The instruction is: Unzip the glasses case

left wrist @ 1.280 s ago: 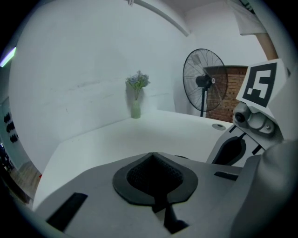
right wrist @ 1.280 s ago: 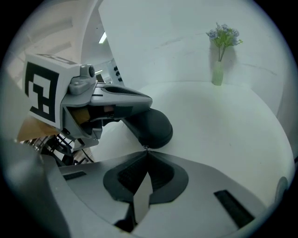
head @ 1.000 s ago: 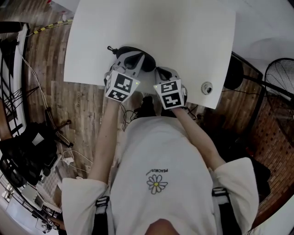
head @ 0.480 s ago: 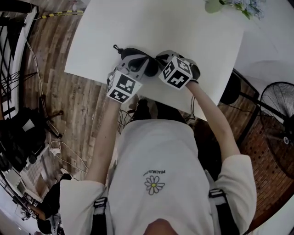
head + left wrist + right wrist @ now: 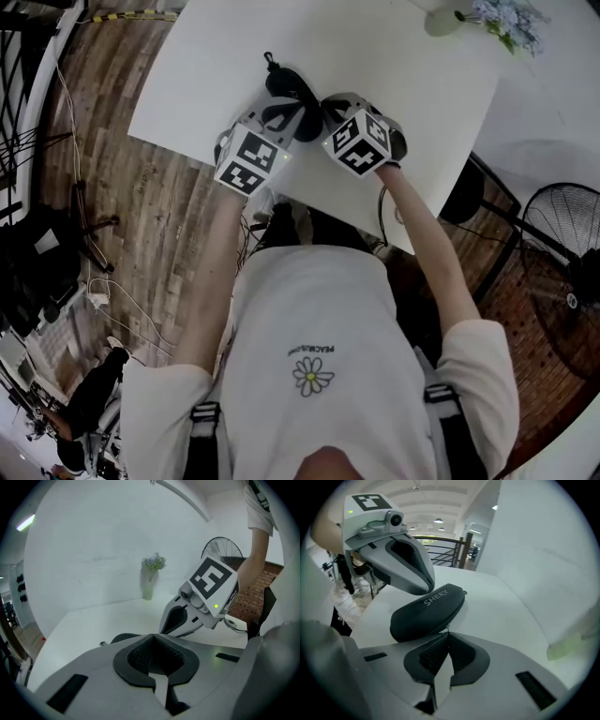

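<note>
Right tool [image 5: 325,108], clenched on the zip pull [image 5: 447,627], has rolled over beside the left tool [image 5: 284,119], itself clenched at the glasses case [image 5: 287,82]; unzipping looks barely begun.

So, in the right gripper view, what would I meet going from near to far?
Right gripper, zipper pull pinched at its tips, black glasses case, left gripper, dark railing in the background.
</note>
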The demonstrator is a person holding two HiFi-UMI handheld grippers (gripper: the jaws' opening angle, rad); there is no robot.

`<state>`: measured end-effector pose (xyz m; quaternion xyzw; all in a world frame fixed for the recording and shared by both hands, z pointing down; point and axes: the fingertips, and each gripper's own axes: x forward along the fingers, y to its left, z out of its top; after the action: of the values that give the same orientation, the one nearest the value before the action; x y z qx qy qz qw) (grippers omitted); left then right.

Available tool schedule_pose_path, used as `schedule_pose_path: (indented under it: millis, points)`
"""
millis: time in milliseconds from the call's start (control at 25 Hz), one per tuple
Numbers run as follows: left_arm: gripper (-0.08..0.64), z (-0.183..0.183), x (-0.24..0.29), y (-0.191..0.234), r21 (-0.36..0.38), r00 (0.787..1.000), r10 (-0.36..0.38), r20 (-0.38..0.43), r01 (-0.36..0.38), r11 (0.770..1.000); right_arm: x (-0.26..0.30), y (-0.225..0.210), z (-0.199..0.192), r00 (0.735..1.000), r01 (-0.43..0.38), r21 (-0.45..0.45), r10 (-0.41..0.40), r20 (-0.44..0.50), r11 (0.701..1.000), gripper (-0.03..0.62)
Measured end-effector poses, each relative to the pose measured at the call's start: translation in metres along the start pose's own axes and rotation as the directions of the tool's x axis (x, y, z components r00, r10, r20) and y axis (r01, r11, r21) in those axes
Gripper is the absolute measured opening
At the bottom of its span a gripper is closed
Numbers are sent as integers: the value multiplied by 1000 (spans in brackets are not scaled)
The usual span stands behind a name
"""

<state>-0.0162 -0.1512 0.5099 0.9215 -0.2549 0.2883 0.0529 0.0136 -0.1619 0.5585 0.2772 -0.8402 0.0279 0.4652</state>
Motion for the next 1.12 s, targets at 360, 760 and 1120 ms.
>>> schedule_pose_path:
  millis: [360, 760, 1120]
  points:
    - [12, 13, 9, -31, 82, 998, -8, -67, 13, 997, -30, 63, -12, 999, -18, 315, 8, 32, 949, 8]
    - [12, -13, 0, -65, 50, 994, -19, -111, 25, 998, -24, 108, -13, 999, -46, 277, 45, 9, 960, 7]
    - [12, -15, 4, -69, 46, 993, -27, -114, 32, 998, -32, 53, -51, 997, 74, 308, -67, -33, 949, 8]
